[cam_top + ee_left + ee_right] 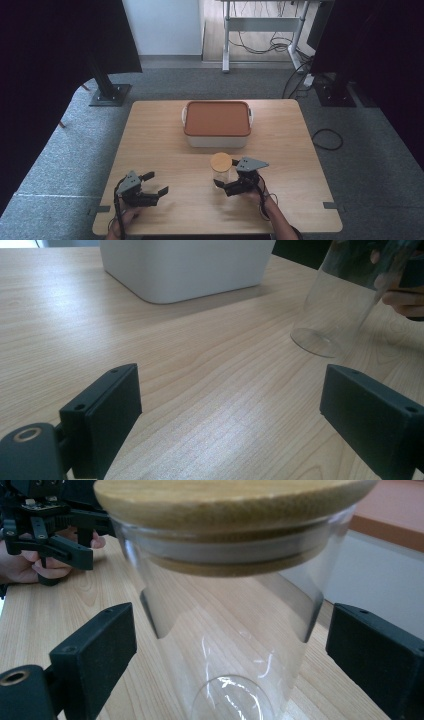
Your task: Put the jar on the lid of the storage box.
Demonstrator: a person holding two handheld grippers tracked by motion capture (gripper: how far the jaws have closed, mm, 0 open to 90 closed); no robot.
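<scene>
We are seeing the glass jar [221,171] with its wooden lid [230,497] standing on the table [160,145], in front of the white box [216,122]. Our right gripper [226,185] is spreading its jaws wide around the jar without touching it, while our left gripper [154,184] is resting well apart, jaws wide and empty.

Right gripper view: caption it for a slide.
Open right gripper straddles an empty glass jar with wooden lid.

Black grippers [152,184], grey plates, seemingly bare forearms.
</scene>
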